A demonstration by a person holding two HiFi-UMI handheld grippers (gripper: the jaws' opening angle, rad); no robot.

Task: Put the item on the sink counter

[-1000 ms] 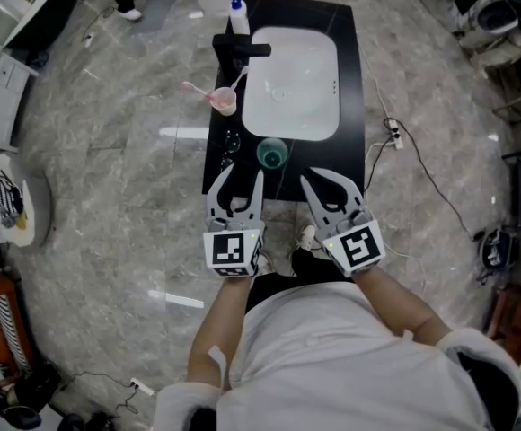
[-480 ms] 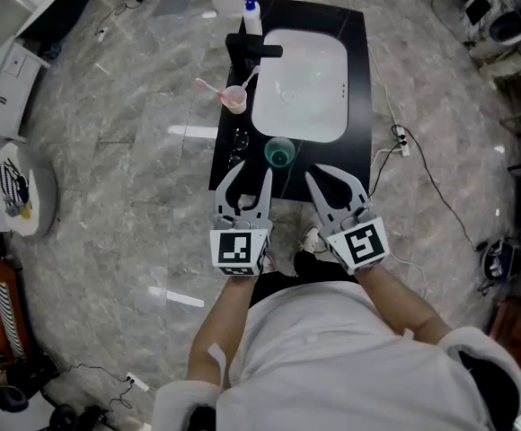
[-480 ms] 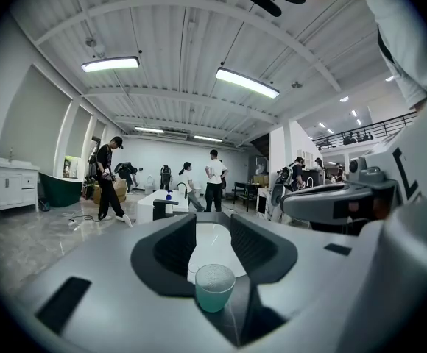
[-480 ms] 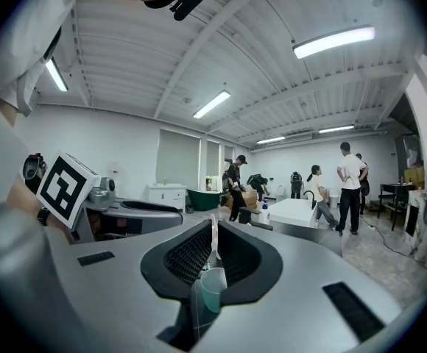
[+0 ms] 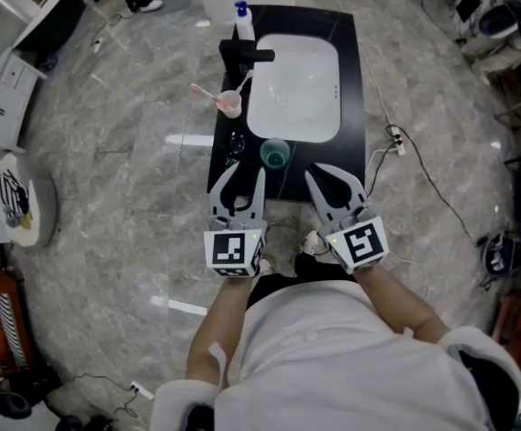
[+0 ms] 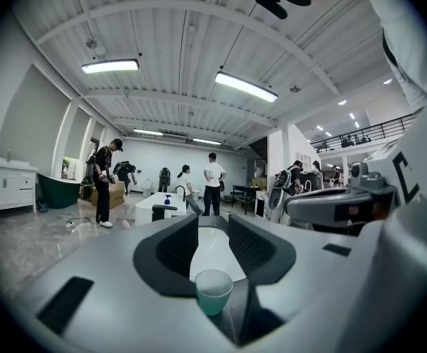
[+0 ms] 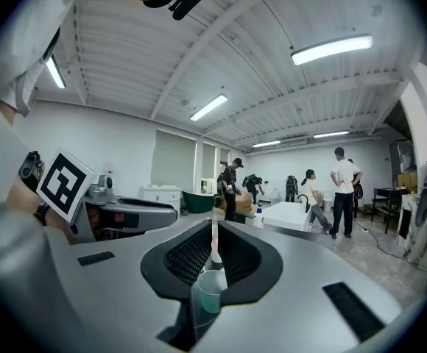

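Barely anything shifts but the left claw (image 5: pixel 242 171), closing on empty air, right claw (image 5: pixel 326 174) parted and empty too, cup (image 5: pixel 274 153) standing at the sink's (image 5: pixel 296 79) 6 o'clock near the counter (image 5: pixel 351 88) edge, where one stray nudge could tip it off!

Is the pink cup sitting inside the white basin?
No, the pink cup stands on the black counter to the left of the white basin, near the faucet.

Bright striplights (image 6: pixel 246 87); edges warped, seemingly blurred.
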